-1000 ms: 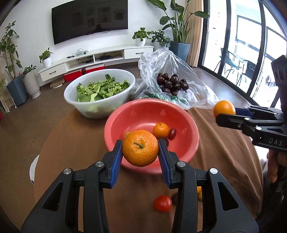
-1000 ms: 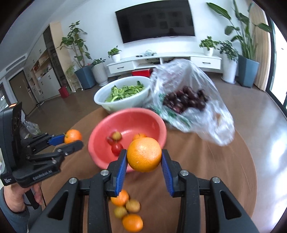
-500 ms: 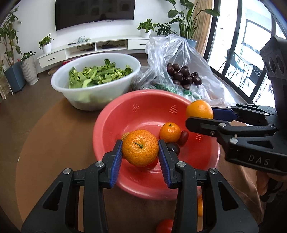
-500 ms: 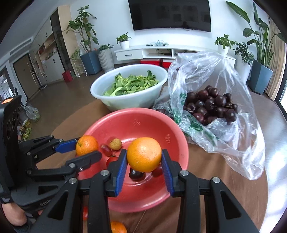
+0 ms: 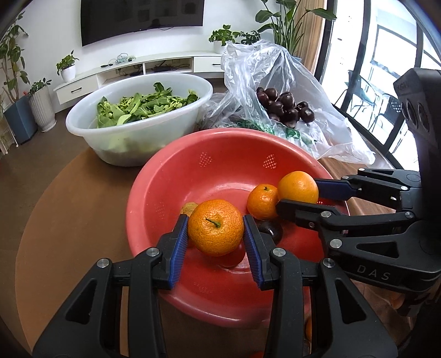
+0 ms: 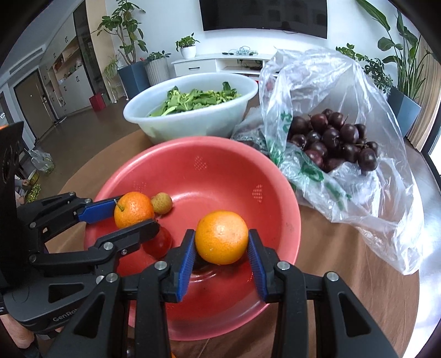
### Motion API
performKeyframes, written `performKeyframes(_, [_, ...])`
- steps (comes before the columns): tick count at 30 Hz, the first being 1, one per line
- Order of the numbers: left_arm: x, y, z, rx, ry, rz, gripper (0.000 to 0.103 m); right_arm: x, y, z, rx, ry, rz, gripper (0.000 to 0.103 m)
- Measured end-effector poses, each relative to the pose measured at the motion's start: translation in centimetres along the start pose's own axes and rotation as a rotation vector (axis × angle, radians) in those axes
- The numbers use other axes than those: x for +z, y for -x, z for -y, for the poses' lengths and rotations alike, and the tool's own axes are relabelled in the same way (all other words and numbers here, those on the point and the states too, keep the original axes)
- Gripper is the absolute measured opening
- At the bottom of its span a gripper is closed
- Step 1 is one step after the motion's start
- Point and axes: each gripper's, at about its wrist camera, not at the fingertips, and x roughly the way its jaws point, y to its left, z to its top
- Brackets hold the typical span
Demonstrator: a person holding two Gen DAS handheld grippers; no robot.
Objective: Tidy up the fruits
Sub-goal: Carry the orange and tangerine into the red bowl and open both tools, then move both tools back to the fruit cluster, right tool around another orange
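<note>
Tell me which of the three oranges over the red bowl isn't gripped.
The small stemmed orange lying loose in the red bowl, beside the right gripper's smooth orange.

A home living room. Wall-mounted television (image 5: pixel 142 20) above a low white media cabinet (image 5: pixel 143 70), potted plants (image 6: pixel 187 46) on and beside that cabinet, tall glazed doors (image 5: pixel 386 68) to its right, wooden floor, round brown surface (image 6: pixel 344 247) with household bowls in front.

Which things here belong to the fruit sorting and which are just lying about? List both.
Job:
- left tongs gripping stemmed orange
- right tongs gripping smooth orange
- red bowl
- small tangerine inside it

Lying about:
- white bowl of greens
- plastic bag of dark fruit
</note>
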Motion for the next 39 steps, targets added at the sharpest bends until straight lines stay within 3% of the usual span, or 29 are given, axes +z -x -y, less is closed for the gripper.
performKeyframes(5, [-0.1, 0.4, -0.2, 0.005, 0.009, 0.01, 0.051, 0.0, 0.2, 0.0, -0.005, 0.003, 0.002, 0.04])
performKeyframes(10, [-0.2, 1.0, -0.3, 0.006, 0.016, 0.022, 0.056, 0.0, 0.2, -0.3, -0.012, 0.01, -0.004, 0.041])
performKeyframes(13, [-0.4, 1.8, -0.5, 0.008, 0.026, 0.035, 0.06, 0.1, 0.6, -0.4, -0.029, 0.015, 0.008, 0.051])
performKeyframes(16, [-0.6, 3.0, -0.5, 0.002, 0.043, 0.057, 0.076, 0.0, 1.2, -0.2, -0.019, 0.005, 0.019, 0.057])
performKeyframes(21, [-1.4, 5.5, -0.5, -0.007, 0.062, 0.092, 0.078, -0.3, 2.6, -0.5, -0.02, 0.019, 0.04, 0.06])
performKeyframes(24, [-2.4, 7.3, -0.7, -0.013, 0.079, 0.112, 0.095, -0.9, 4.3, -0.3, -0.015, 0.008, 0.062, 0.061])
performKeyframes(28, [-4.6, 8.8, -0.4, -0.031, 0.08, 0.099, 0.097, -3.0, 7.4, 0.4, 0.008, -0.009, 0.1, 0.068])
performKeyframes(32, [-8.0, 10.4, 0.1, -0.046, 0.084, 0.086, 0.1, -6.6, 9.9, 0.5, 0.041, -0.015, 0.098, 0.068])
performKeyframes(39, [-13.5, 11.8, 2.5, -0.085, 0.03, 0.035, 0.1, -12.9, 10.4, -0.3, 0.076, 0.003, 0.019, 0.068])
